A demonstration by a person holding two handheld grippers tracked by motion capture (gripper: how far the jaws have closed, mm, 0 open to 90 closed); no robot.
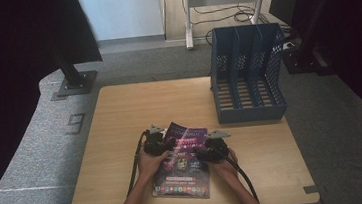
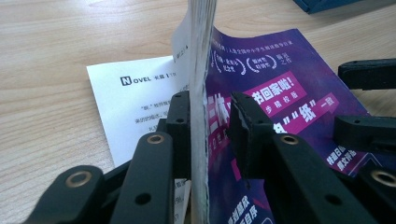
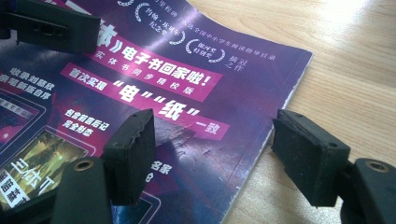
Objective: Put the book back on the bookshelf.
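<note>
The left gripper's [image 2: 210, 126] jaws flanked the lifted edge of the purple magazine [image 1: 183, 159]: one pad lay against the raised pages, the other stood a little off, so nothing was clamped. The right gripper's [image 3: 224, 154] jaws stood wide apart, one over the cover, one beyond its edge. One magazine lay at the near middle of the wooden table [image 1: 120, 118], well apart from the one blue file rack [image 1: 246, 73]. Judging by this, lifting had barely begun; filing it remained.
</note>
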